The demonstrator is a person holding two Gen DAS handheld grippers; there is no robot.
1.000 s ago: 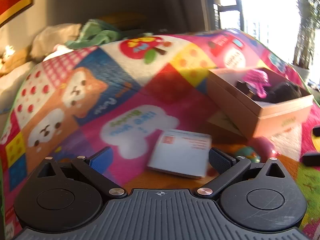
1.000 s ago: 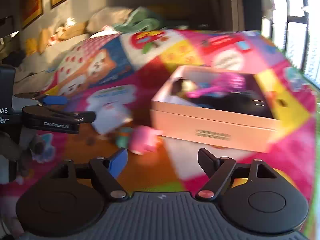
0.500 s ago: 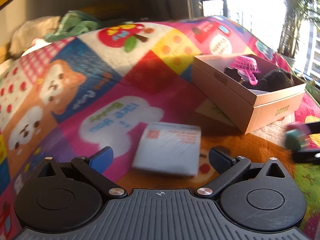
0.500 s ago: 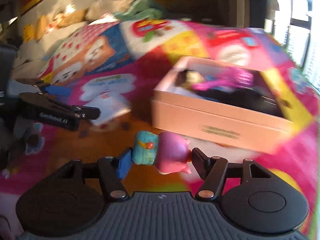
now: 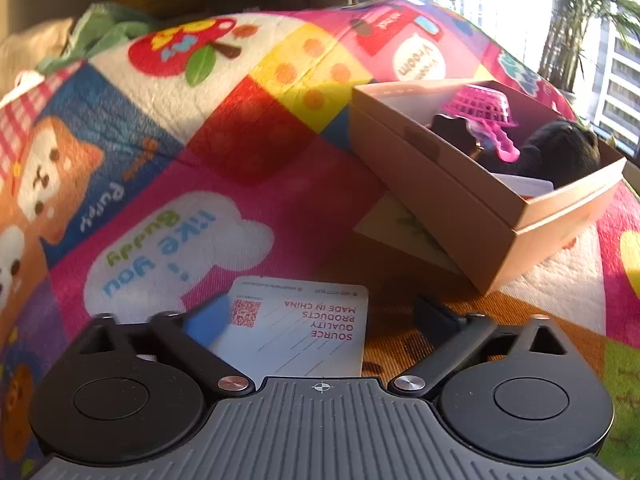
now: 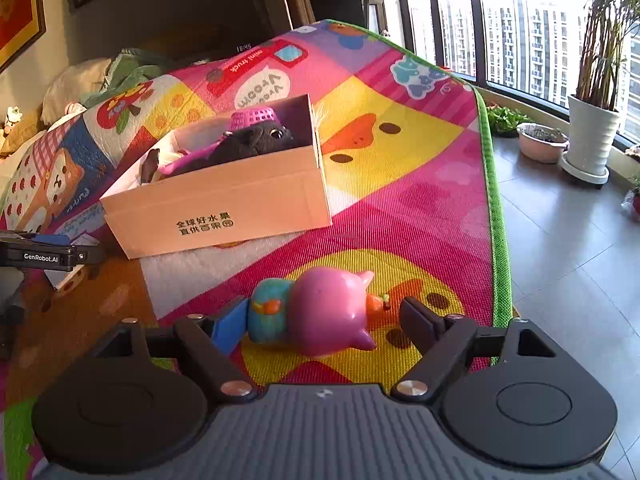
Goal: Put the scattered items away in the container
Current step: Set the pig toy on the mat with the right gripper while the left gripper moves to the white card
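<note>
A white printed card [image 5: 304, 328] lies on the colourful play mat [image 5: 240, 184] between the fingers of my left gripper [image 5: 320, 320]. Its jaws are closing; the blue fingertip [image 5: 208, 322] overlaps the card's left edge and the black one stands clear of it. A pink pig toy with a teal body [image 6: 320, 312] lies between the fingers of my right gripper [image 6: 322, 324]. These jaws are opening, and a gap shows at the right pad. The open cardboard box [image 6: 220, 208] [image 5: 460, 200] holds a pink basket [image 6: 252, 118] and a black plush [image 6: 256, 140].
A pale sheet [image 5: 404, 228] pokes out from under the box. The mat's green edge [image 6: 496, 216] borders a tiled floor [image 6: 560, 240] with potted plants [image 6: 592, 136] by the window. Pillows and a green cloth [image 5: 104, 28] lie at the far end. My left gripper [image 6: 48, 256] shows left of the box.
My left gripper came down over the card and its jaws narrowed. My right gripper closed on the pig toy, swung right of the box, and its jaws have widened.
</note>
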